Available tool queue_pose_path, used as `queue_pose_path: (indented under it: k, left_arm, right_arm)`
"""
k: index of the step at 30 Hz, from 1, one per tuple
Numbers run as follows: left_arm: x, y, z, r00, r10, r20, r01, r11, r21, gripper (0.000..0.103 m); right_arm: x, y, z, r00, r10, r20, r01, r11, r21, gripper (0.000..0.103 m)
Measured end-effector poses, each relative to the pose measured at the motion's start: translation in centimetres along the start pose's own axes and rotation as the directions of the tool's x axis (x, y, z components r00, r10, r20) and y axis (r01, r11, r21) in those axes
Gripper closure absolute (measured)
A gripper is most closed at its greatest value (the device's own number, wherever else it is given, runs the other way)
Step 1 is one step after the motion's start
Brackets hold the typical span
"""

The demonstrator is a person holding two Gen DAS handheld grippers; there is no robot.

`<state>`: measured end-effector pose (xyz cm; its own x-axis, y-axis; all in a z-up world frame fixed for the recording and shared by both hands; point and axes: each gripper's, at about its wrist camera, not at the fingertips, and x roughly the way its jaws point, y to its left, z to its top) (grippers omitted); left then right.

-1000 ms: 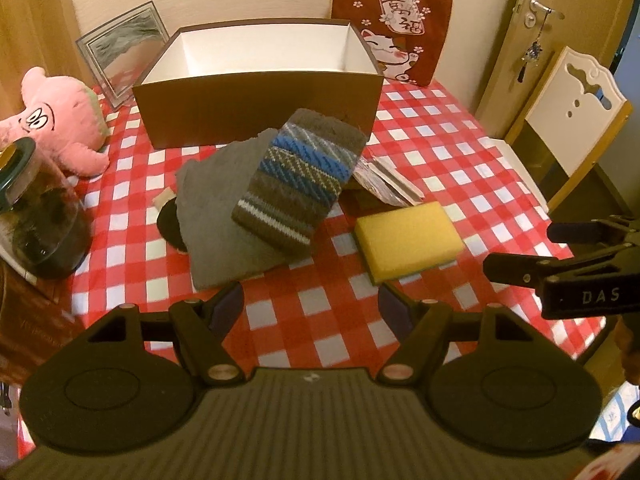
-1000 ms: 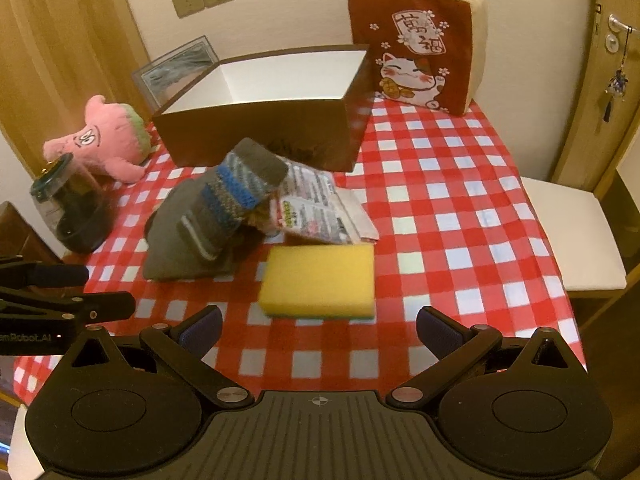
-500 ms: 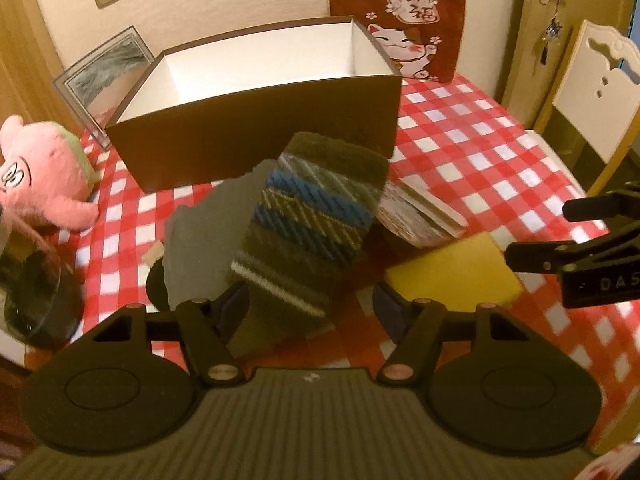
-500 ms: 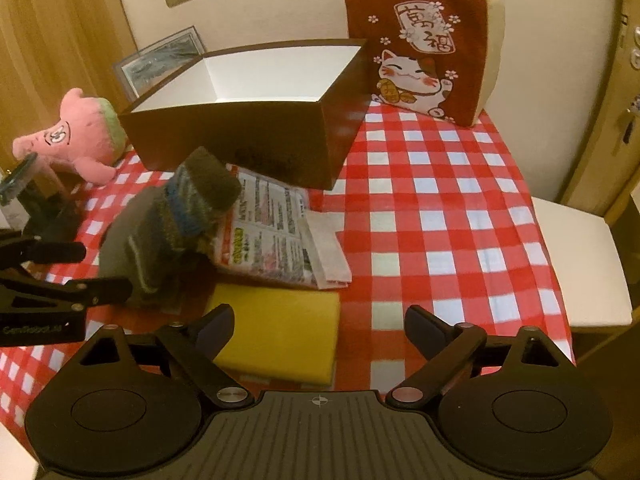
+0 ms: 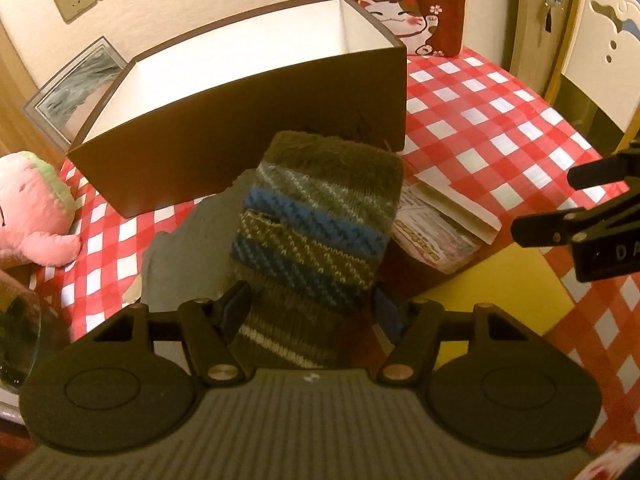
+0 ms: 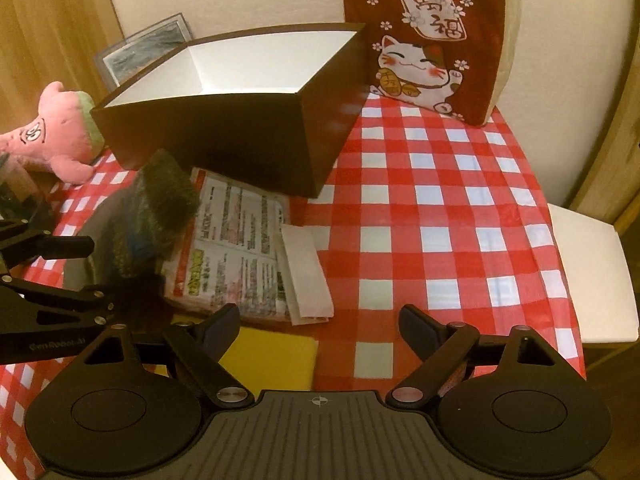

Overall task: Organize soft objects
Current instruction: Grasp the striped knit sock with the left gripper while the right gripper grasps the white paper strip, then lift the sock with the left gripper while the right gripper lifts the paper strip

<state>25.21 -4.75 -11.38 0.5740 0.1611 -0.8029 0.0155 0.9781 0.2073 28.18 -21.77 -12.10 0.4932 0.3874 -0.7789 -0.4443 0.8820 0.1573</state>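
Claws first: your left claw point(image 5: 310, 312) has just been narrowing but stands spread around the striped knit sock point(image 5: 316, 236), pads not yet pressing; your right claw point(image 6: 320, 326) has also been narrowing and is spread, with only the corner of the yellow sponge point(image 6: 276, 356) between its fingers. Nothing is gripped. Farther off, the pink plush point(image 6: 52, 140) lies on the tabletop point(image 6: 440, 208) beside the brown box point(image 6: 240, 136). No soft item shows inside the box, so sorting looks barely started.
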Motion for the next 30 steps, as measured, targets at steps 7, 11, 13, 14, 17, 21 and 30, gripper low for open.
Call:
queue_pose_path:
  k: [7, 11, 13, 14, 17, 21, 30]
  left_arm:
    - [0.9, 0.3, 0.2, 1.0, 0.007, -0.004, -0.007, 1.0, 0.012, 0.054]
    - [0.3, 1.5, 0.2, 1.0, -0.025, 0.009, 0.025, 0.999, -0.044, 0.082]
    - [-0.2, 2.4, 0.4, 0.999, -0.025, 0.022, 0.027, 0.996, -0.082, 0.088]
    - [-0.5, 2.8, 0.5, 0.999, -0.025, 0.029, 0.028, 0.995, -0.1, 0.088]
    - [-1.4, 4.2, 0.7, 0.999, -0.02, 0.046, 0.027, 0.987, -0.158, 0.089]
    - [-2.2, 6.0, 1.1, 0.998, -0.026, 0.054, 0.039, 0.968, -0.246, 0.089]
    - [-2.7, 7.2, 1.2, 0.999, -0.014, 0.047, 0.029, 0.948, -0.318, 0.09]
  right_arm:
    - [1.0, -0.4, 0.4, 1.0, 0.001, -0.001, -0.001, 1.0, -0.002, 0.016]
    - [1.8, -0.5, 0.7, 1.0, 0.005, -0.006, -0.006, 1.0, -0.008, 0.016]
    - [2.2, -0.5, 0.9, 1.0, 0.012, -0.007, -0.012, 1.0, -0.012, 0.017]
    - [2.4, -0.4, 1.0, 1.0, 0.015, -0.006, -0.015, 1.0, -0.018, 0.018]
    - [3.1, -0.2, 1.4, 0.999, 0.033, -0.007, -0.033, 0.998, -0.06, 0.031]
    - [4.6, -0.1, 1.9, 0.998, 0.051, -0.034, -0.054, 0.992, -0.114, 0.044]
    - [7.6, -0.1, 2.3, 0.996, 0.053, -0.075, -0.066, 0.98, -0.187, 0.063]
